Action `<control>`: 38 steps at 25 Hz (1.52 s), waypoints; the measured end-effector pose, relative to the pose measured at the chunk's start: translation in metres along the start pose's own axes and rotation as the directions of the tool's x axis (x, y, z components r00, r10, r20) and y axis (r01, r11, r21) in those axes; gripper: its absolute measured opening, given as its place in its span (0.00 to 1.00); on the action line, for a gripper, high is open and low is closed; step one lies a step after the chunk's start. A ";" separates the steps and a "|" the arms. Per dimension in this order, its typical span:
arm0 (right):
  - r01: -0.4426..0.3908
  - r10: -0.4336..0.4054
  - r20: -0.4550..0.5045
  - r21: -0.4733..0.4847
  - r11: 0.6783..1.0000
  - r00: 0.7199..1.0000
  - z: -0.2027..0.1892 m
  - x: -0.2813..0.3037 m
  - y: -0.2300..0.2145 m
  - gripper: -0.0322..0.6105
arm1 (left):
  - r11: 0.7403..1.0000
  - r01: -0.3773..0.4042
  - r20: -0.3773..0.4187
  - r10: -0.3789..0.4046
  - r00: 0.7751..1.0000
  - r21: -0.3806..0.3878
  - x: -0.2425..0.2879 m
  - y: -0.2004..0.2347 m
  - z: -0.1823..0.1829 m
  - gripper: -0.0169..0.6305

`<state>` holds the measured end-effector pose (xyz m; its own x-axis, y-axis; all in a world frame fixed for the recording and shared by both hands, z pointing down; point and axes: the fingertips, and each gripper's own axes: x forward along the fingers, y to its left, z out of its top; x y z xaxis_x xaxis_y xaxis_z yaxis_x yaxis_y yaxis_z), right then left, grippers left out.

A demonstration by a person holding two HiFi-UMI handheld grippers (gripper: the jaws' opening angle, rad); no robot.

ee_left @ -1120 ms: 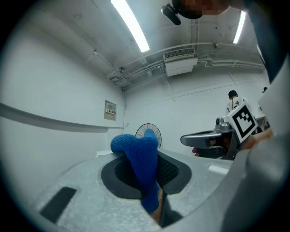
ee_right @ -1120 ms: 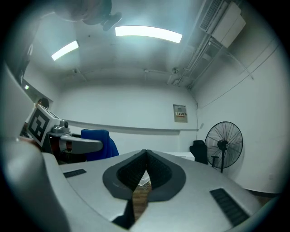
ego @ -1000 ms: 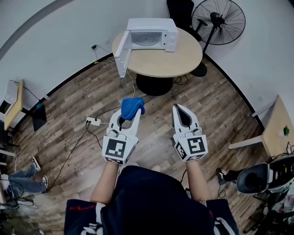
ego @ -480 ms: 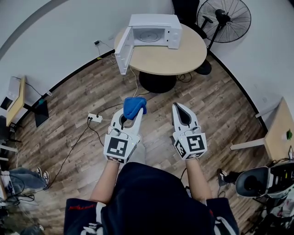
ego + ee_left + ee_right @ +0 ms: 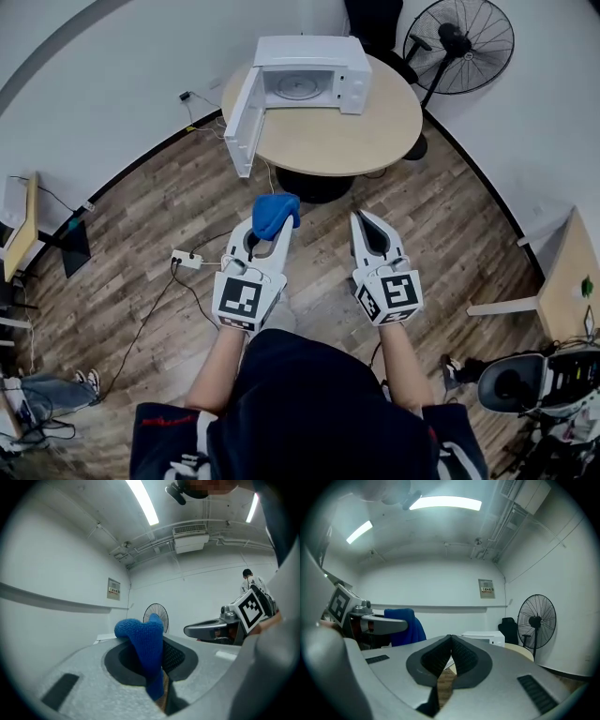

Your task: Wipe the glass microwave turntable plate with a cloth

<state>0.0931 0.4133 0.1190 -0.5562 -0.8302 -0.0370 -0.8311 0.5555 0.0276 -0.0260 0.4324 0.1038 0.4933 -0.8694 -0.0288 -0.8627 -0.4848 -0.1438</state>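
A white microwave [image 5: 305,67] stands on a round wooden table [image 5: 323,131] ahead, its door [image 5: 239,122] swung open to the left. The glass turntable plate [image 5: 300,86] lies inside its cavity. My left gripper [image 5: 277,221] is shut on a blue cloth [image 5: 275,214], which bulges out above the jaws in the left gripper view as the blue cloth [image 5: 143,653]. To its right my right gripper [image 5: 361,223] is shut with nothing in it; its pads [image 5: 450,656] meet in the right gripper view. Both grippers are held level over the floor, short of the table.
A black standing fan [image 5: 459,39] stands right of the table, by a dark chair [image 5: 375,21]. A power strip [image 5: 184,259] with cables lies on the wood floor at left. A desk corner [image 5: 562,281] and a black office chair [image 5: 511,380] are at right.
The table and microwave have come nearer and lower in the head view as the person walks toward them. Both grippers keep the same pose; the cloth stays clamped.
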 end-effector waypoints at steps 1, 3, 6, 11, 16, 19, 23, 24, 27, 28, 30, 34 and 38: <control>0.006 -0.006 -0.004 -0.001 1.000 1.000 0.000 0.012 -0.005 0.07 | 1.000 0.007 0.003 -0.007 1.000 -0.001 0.010 0.009 0.000 0.11; 0.019 -0.019 -0.014 -0.003 1.000 1.000 0.001 0.036 -0.013 0.07 | 1.000 0.022 0.005 -0.022 1.000 -0.008 0.030 0.026 0.000 0.11; 0.029 -0.029 -0.031 -0.010 1.000 0.999 0.001 0.070 -0.021 0.07 | 0.999 0.043 0.006 -0.043 0.999 -0.018 0.052 0.051 -0.003 0.11; 0.045 -0.045 -0.048 -0.006 0.999 0.998 -0.002 0.126 -0.030 0.07 | 0.999 0.033 -0.013 -0.033 0.999 -0.021 0.084 0.100 -0.018 0.11; 0.060 -0.061 -0.071 -0.020 0.998 0.996 -0.014 0.173 -0.030 0.07 | 0.998 0.041 -0.021 -0.042 0.999 -0.047 0.107 0.145 -0.034 0.11; 0.066 -0.066 -0.085 -0.013 0.998 0.994 -0.021 0.193 -0.032 0.07 | 0.998 0.050 -0.026 -0.052 0.998 -0.050 0.120 0.161 -0.040 0.11; 0.052 -0.054 -0.114 -0.022 0.998 0.992 -0.030 0.214 -0.037 0.07 | 0.996 0.064 -0.038 -0.067 0.997 -0.067 0.138 0.169 -0.050 0.11; 0.051 -0.053 -0.120 -0.021 0.998 0.991 -0.033 0.218 -0.041 0.07 | 0.995 0.066 -0.044 -0.070 0.997 -0.071 0.143 0.171 -0.053 0.11; 0.050 -0.052 -0.129 -0.014 0.999 0.990 -0.039 0.233 -0.058 0.07 | 0.994 0.073 -0.063 -0.078 0.995 -0.078 0.165 0.173 -0.062 0.11; 0.048 -0.049 -0.131 -0.011 0.999 0.990 -0.042 0.239 -0.065 0.07 | 0.994 0.072 -0.069 -0.077 0.995 -0.078 0.174 0.174 -0.065 0.11; 0.038 -0.038 -0.136 -0.002 0.999 0.990 -0.047 0.251 -0.079 0.07 | 0.995 0.063 -0.081 -0.069 0.994 -0.077 0.191 0.176 -0.071 0.11; 0.006 -0.005 -0.144 0.010 1.000 0.990 -0.056 0.277 -0.111 0.07 | 0.995 0.025 -0.094 -0.034 0.995 -0.098 0.230 0.183 -0.079 0.11; -0.035 0.036 -0.148 0.008 0.999 0.988 -0.058 0.302 -0.142 0.07 | 0.995 -0.007 -0.096 -0.002 0.995 -0.097 0.268 0.185 -0.081 0.11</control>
<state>0.0437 0.0812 0.1619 -0.5791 -0.8074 0.1127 -0.8111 0.5846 0.0205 -0.0629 0.1020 0.1496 0.4823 -0.8735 0.0664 -0.8730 -0.4855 -0.0468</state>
